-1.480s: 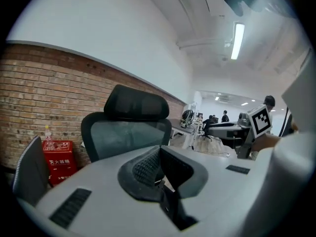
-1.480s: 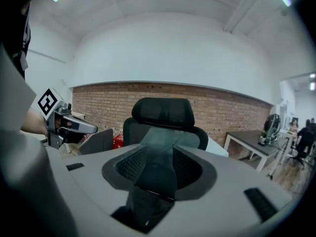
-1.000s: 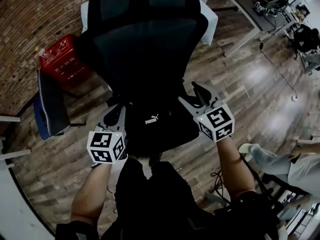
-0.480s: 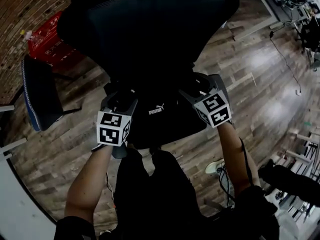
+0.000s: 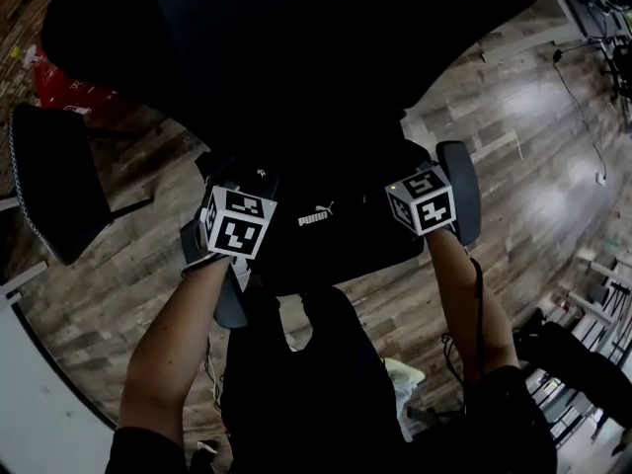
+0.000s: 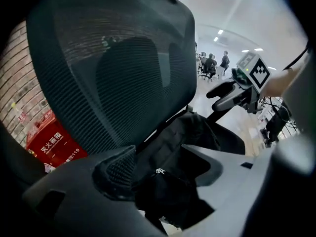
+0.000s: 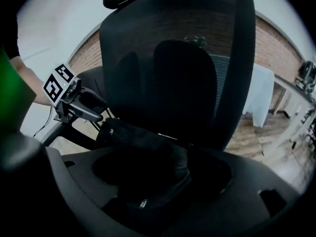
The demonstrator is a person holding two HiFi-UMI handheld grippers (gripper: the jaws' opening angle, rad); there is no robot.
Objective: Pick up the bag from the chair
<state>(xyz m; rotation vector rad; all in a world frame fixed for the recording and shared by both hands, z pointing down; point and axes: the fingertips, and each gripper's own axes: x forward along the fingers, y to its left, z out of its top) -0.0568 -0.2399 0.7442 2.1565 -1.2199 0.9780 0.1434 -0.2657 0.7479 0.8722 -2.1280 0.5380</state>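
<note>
Black bag point(image 5: 318, 227) lay on the chair point(image 7: 177, 83) seat, between both tools. Left gripper point(image 6: 168, 184) pinched its fabric and right gripper point(image 7: 155, 181) clamped the opposite end, likely for a level lift.

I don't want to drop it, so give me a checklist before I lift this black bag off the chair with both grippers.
1. Bag on seat: ok. The black bag lies on the chair seat.
2. Left gripper placed: ok. Bag fabric sits between its parted jaws.
3. Right gripper placed: ok. Fabric sits between its jaws too.
4. Firm clamp, both sides: cannot tell.
5. Room to lift: cannot tell. An armrest stands close beside the right gripper.
</note>
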